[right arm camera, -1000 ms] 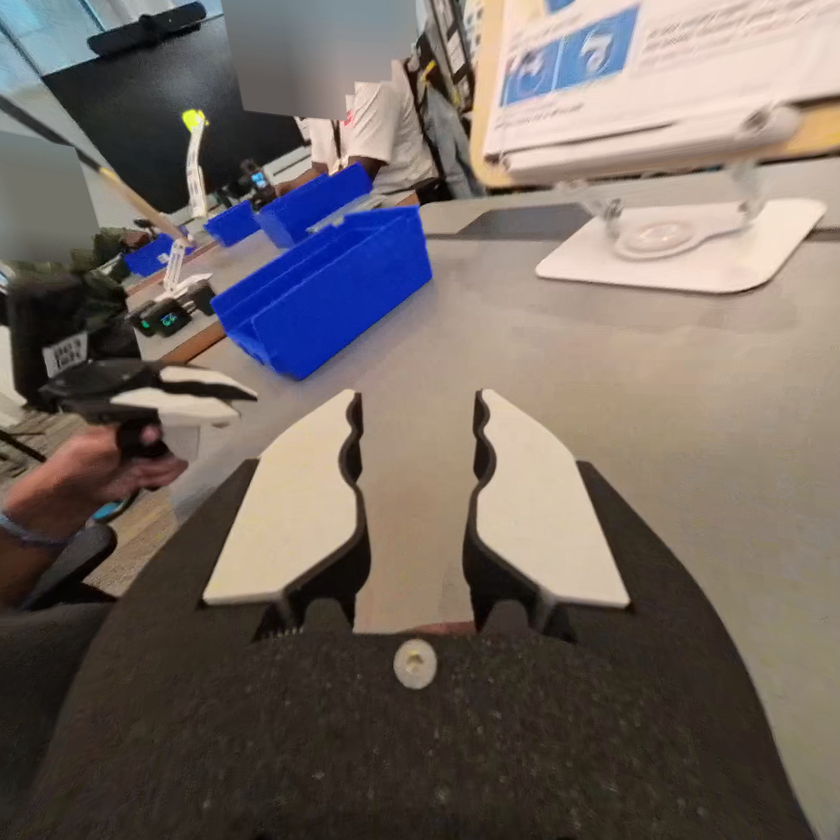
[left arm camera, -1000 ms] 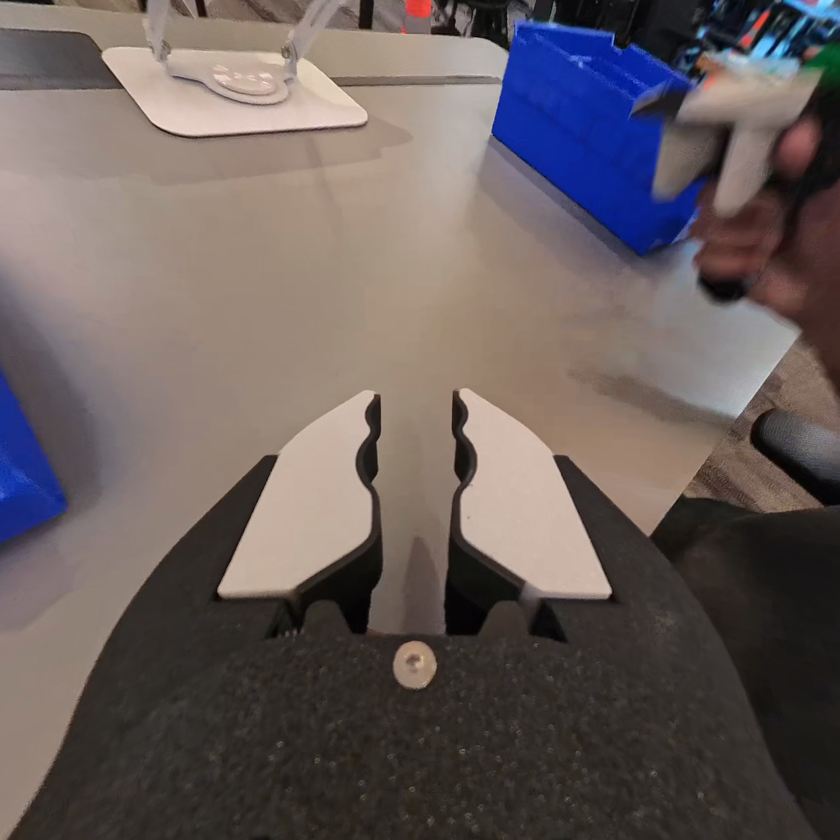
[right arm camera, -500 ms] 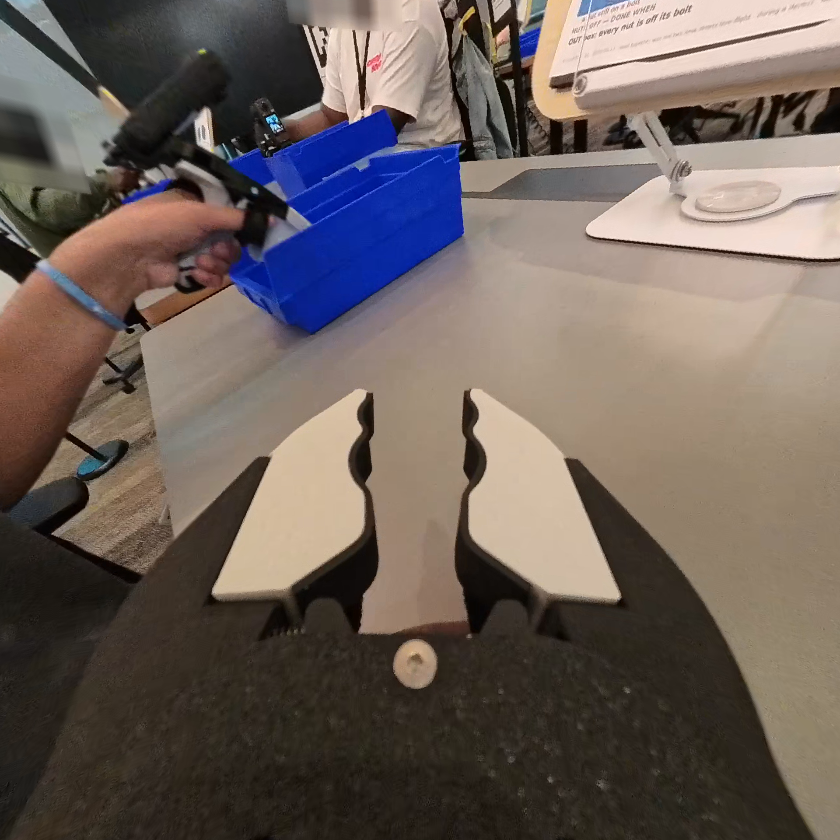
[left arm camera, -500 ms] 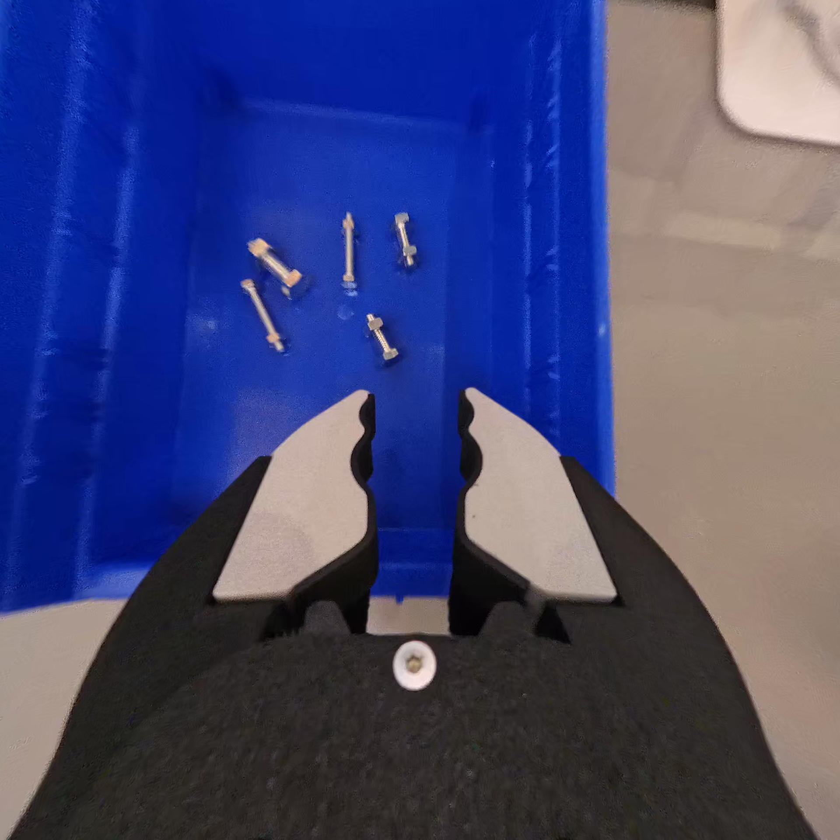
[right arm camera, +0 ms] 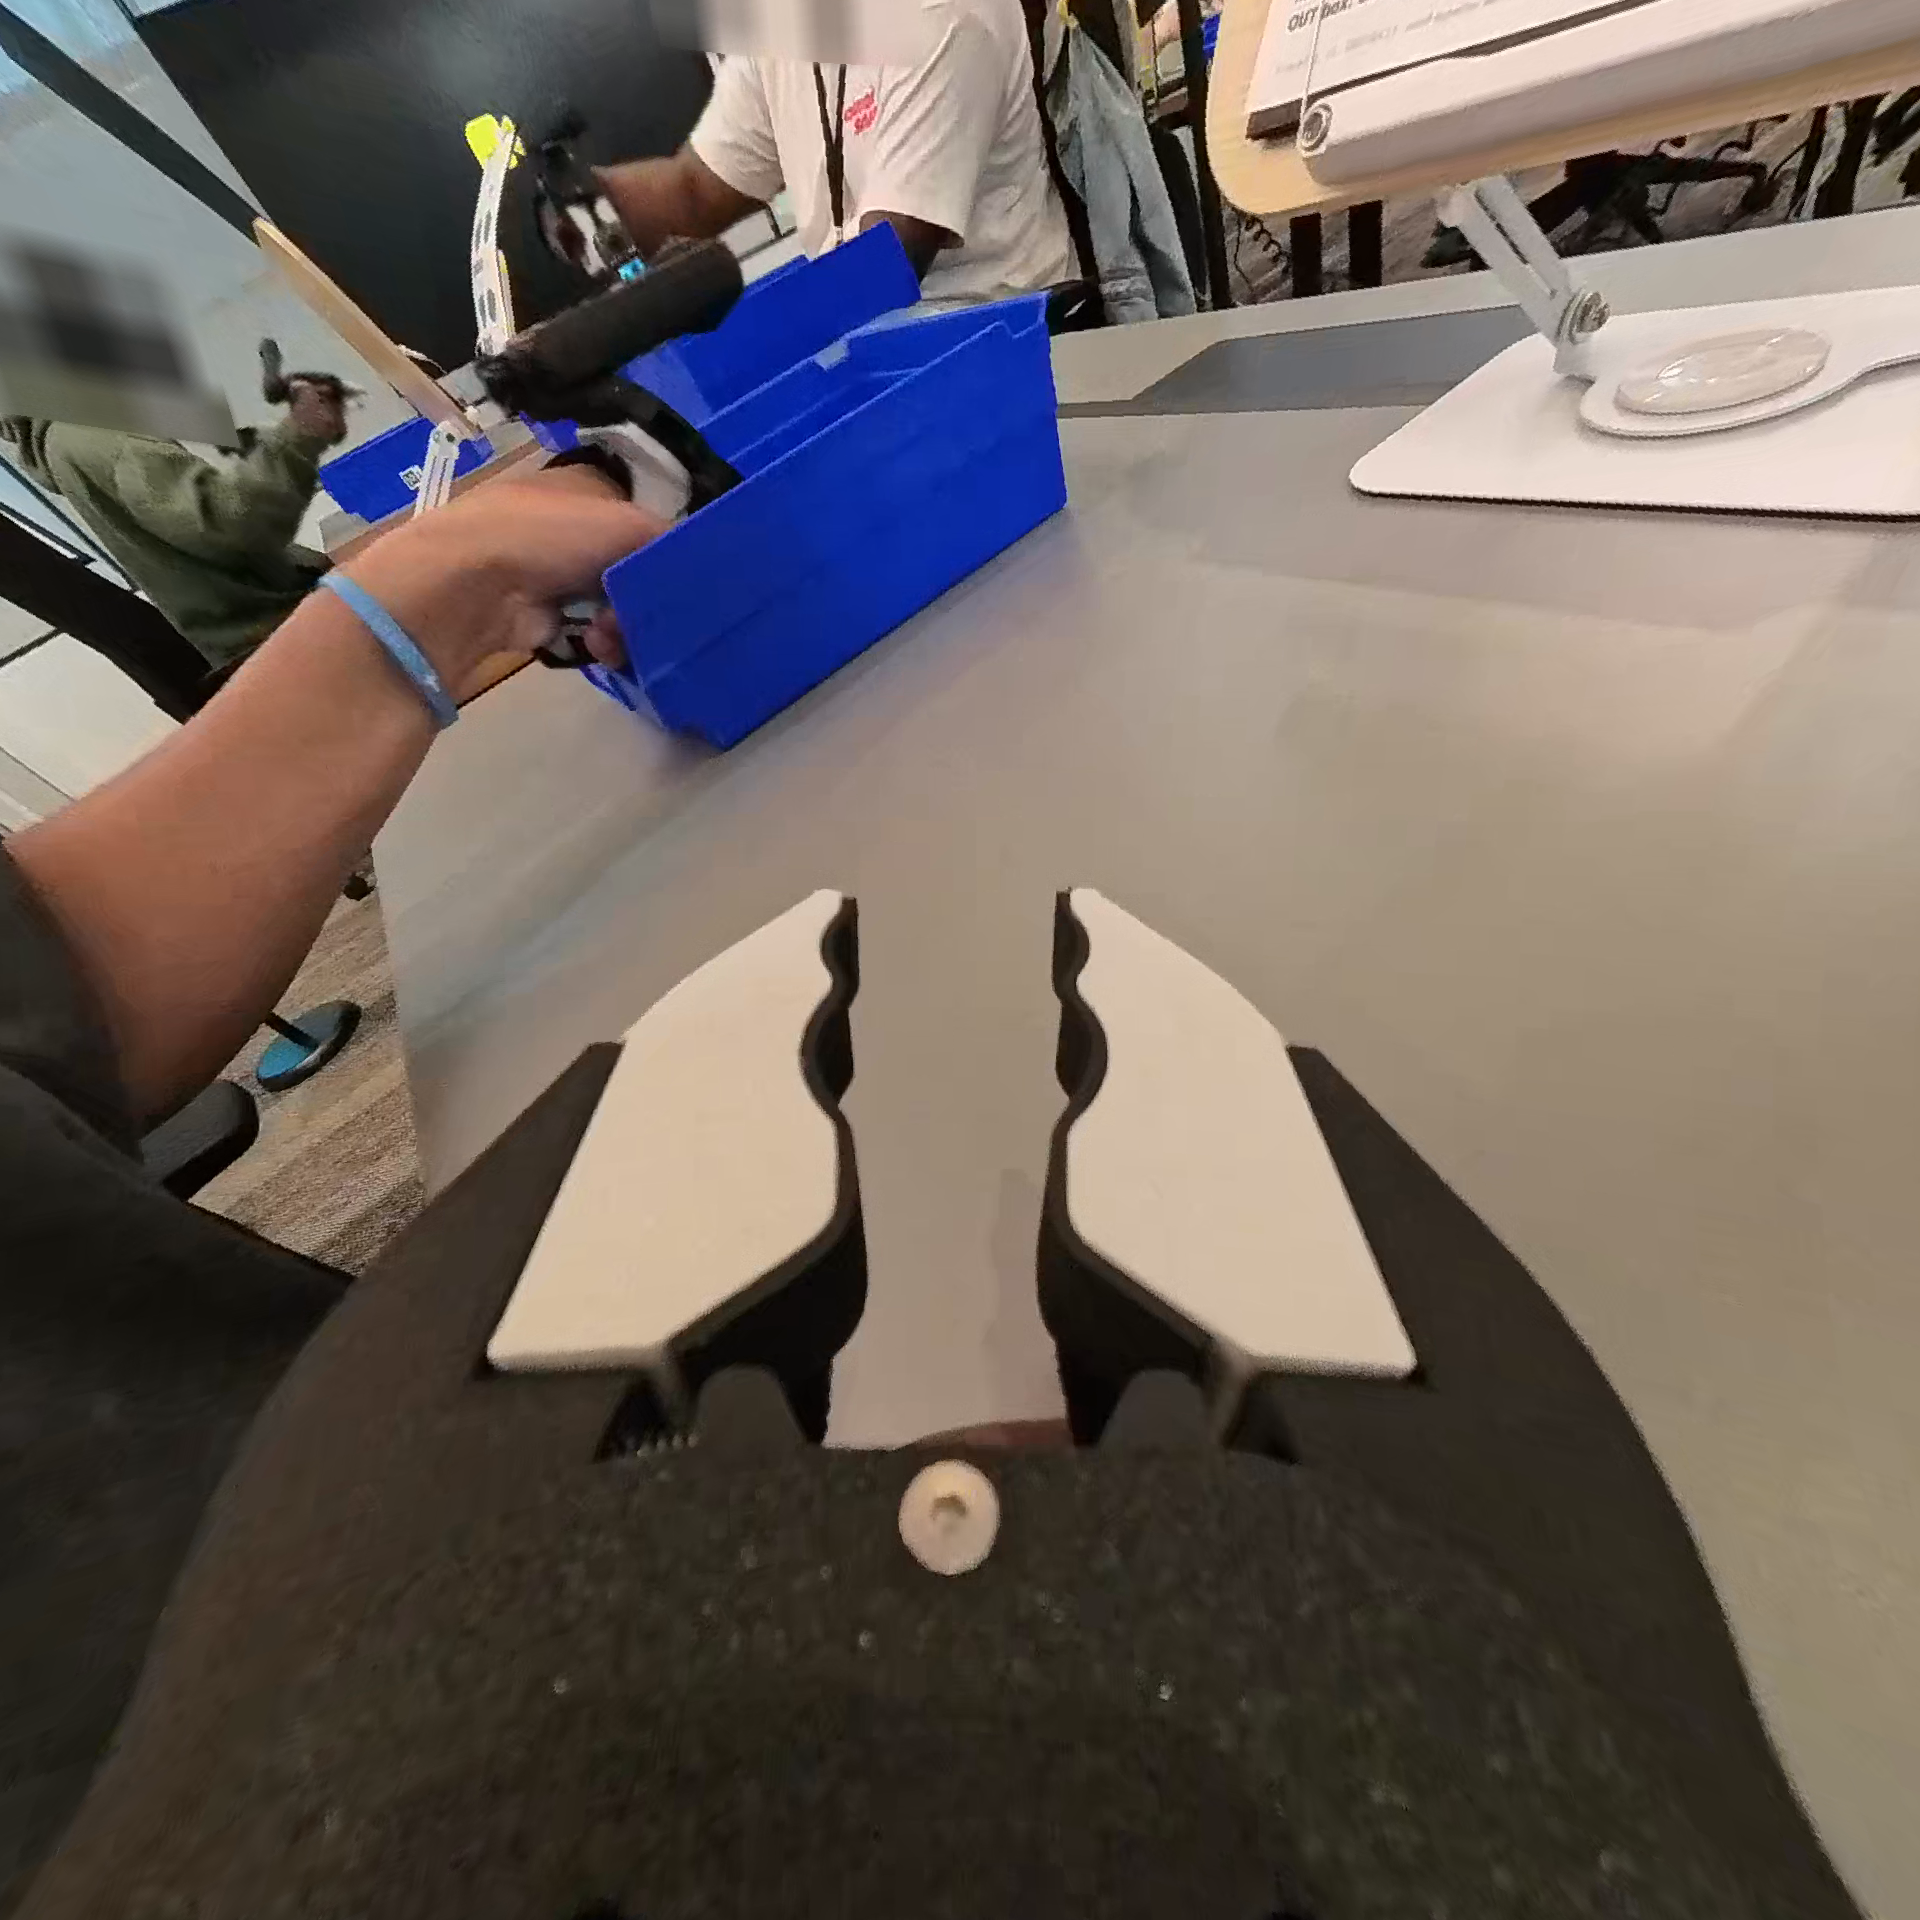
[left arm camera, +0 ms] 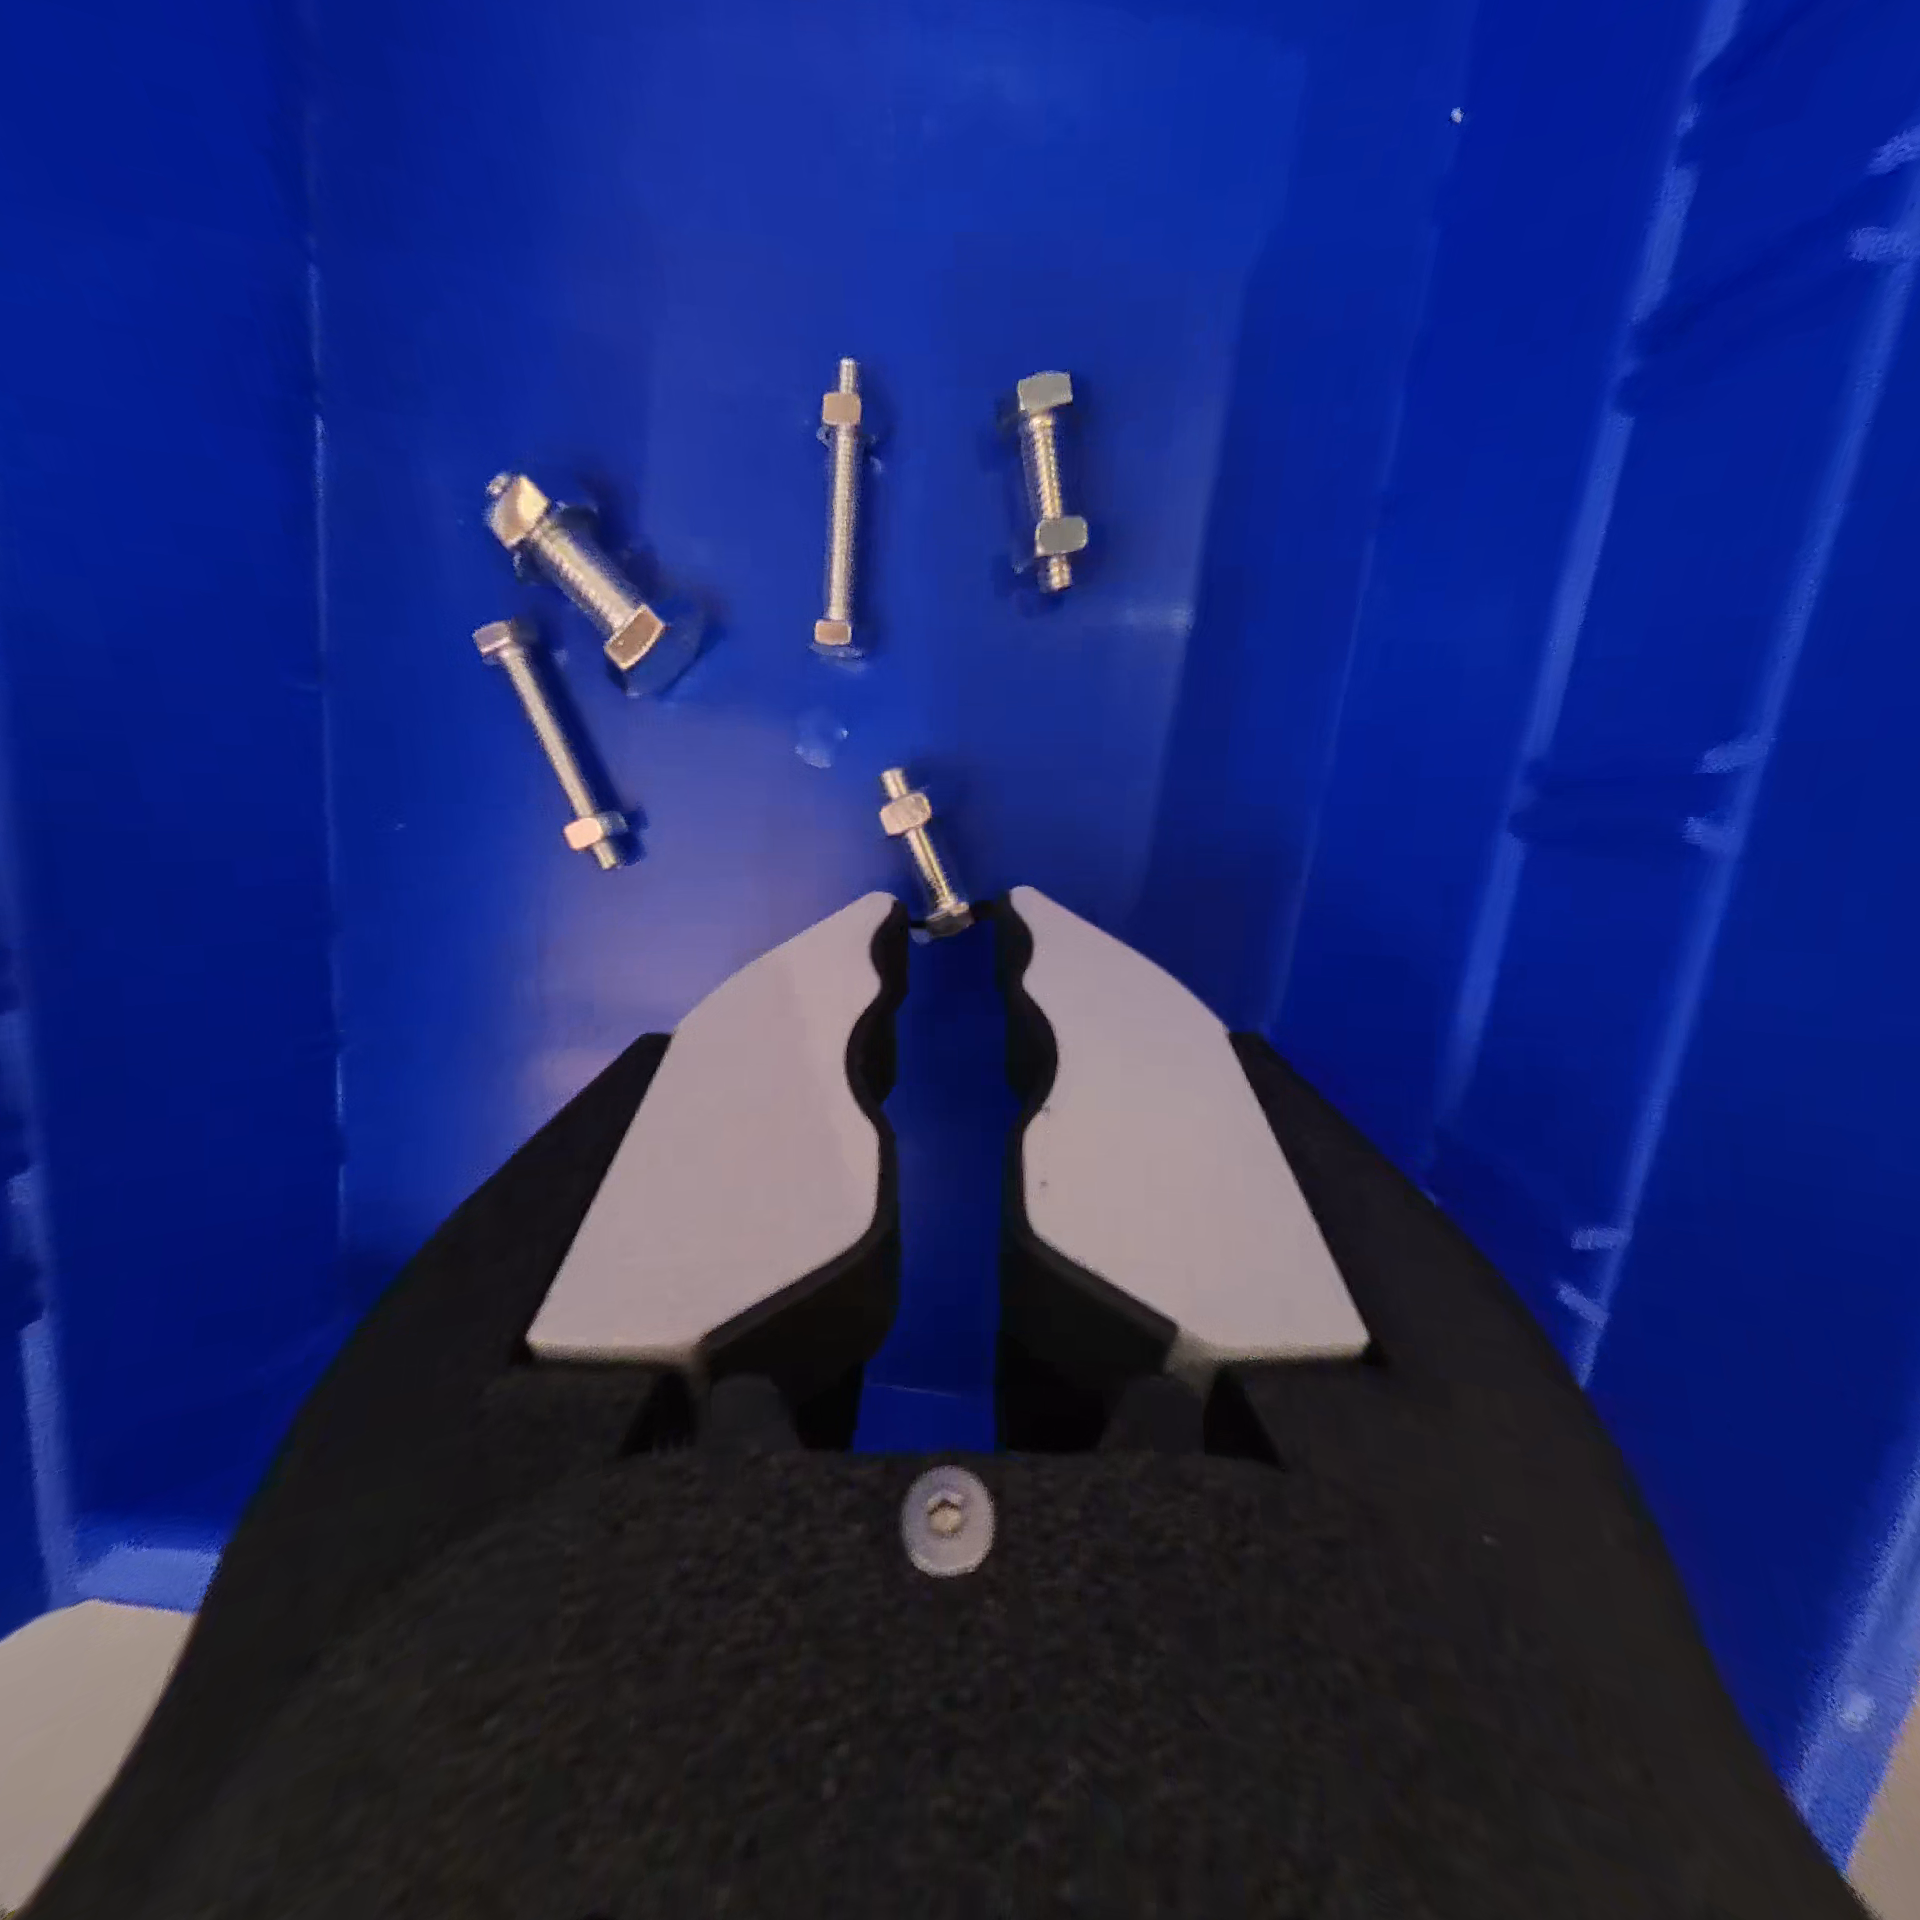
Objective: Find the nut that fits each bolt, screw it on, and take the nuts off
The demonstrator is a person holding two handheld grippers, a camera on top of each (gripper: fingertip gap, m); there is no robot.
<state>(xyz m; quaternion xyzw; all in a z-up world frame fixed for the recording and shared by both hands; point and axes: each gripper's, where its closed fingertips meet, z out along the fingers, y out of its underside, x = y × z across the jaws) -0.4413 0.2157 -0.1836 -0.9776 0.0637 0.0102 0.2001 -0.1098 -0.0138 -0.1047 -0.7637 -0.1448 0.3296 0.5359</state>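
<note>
The left tongs (left arm camera: 951, 914) are reaching down into the blue bin (left arm camera: 1558, 623), standing apart with the head of the nearest bolt (left arm camera: 920, 847) lying just at their tips, not yet clamped. Four more bolts are lying farther in on the bin floor, each carrying a nut: a thick one (left arm camera: 571, 566) far left, a thin long one (left arm camera: 551, 743) near left, another thin one (left arm camera: 840, 509) in the middle, a short one (left arm camera: 1044, 483) far right. These are small, stiff, light steel pieces, smooth and likely to roll or slip, so gripping across the threaded shank seems safest. The right tongs (right arm camera: 956, 925) are hovering apart and empty over the tabletop (right arm camera: 1455, 831).
</note>
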